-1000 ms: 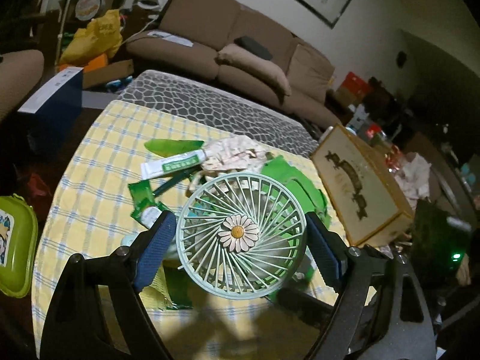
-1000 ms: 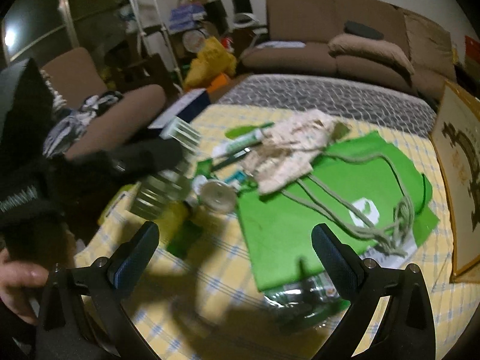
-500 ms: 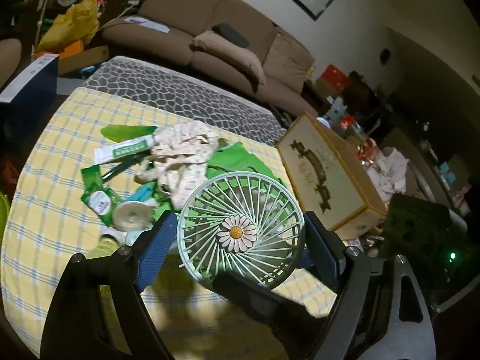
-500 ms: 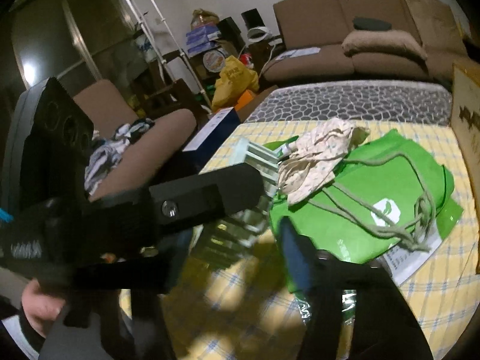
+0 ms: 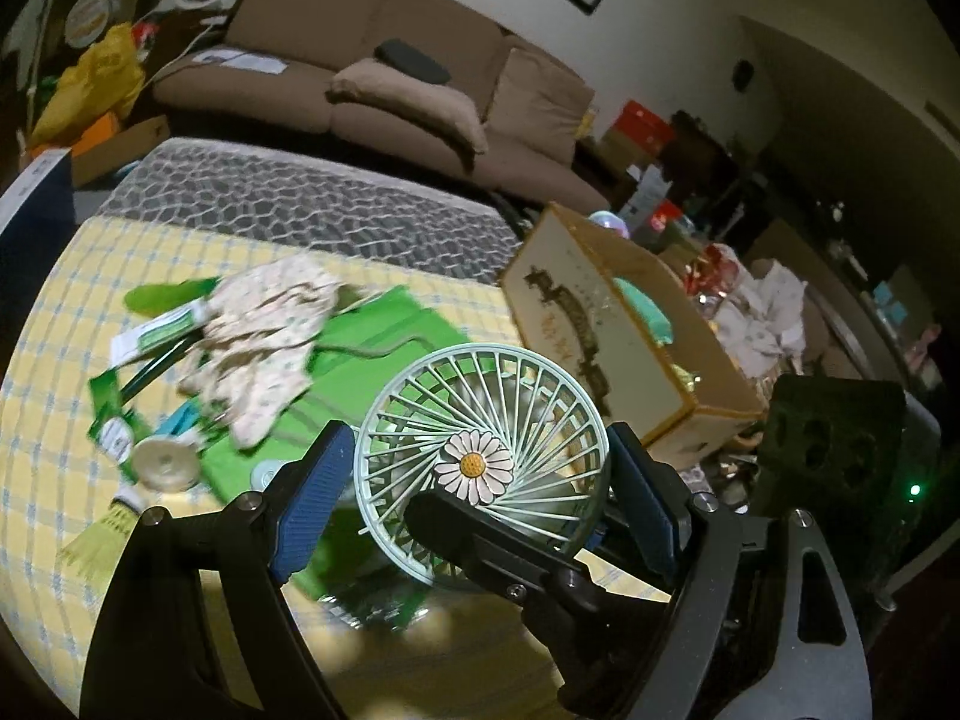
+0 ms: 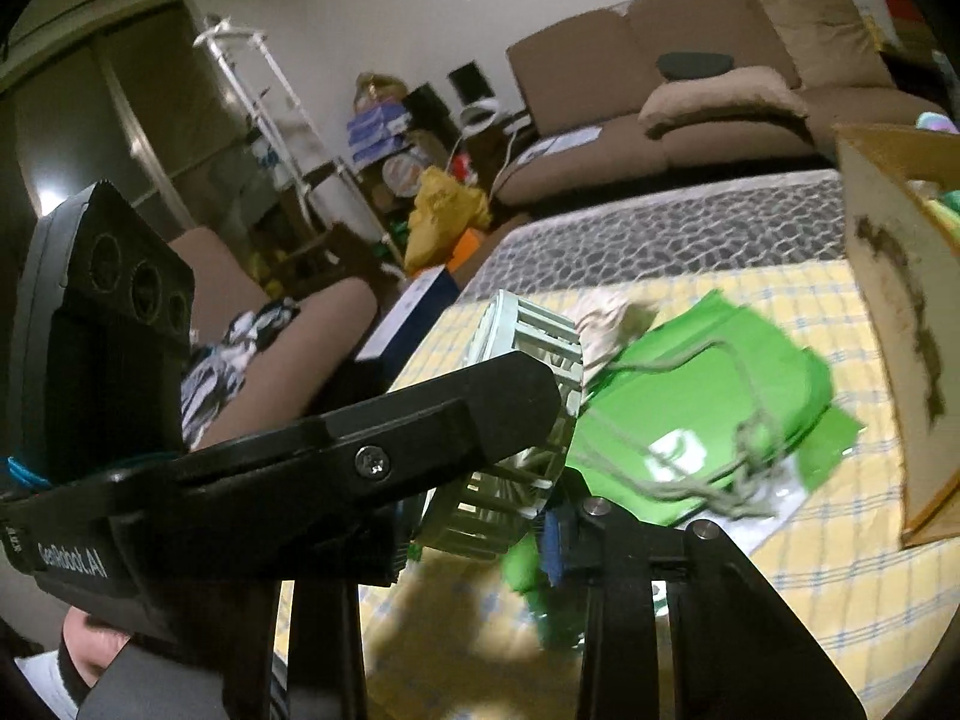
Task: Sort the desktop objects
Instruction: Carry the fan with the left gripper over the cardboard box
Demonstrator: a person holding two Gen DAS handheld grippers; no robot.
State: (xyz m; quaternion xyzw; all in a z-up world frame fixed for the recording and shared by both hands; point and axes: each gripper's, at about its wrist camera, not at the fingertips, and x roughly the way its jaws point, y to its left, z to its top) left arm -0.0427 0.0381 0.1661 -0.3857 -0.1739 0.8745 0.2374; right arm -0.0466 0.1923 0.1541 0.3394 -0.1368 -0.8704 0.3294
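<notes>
- Left tool [image 5: 477,495] is seen clamped on a pale green fan [image 5: 480,468], held above the yellow checked counter [image 5: 54,324].
- Right tool [image 6: 480,516] is closing, with the fan's rim [image 6: 528,372] between its jaws.
- Beside the fan, an open box [image 5: 606,330] is seen.

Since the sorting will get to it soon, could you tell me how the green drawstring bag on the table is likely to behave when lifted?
The green bag lies flat and creased, so it probably droops. Its loose cord may trail and snag.
</notes>
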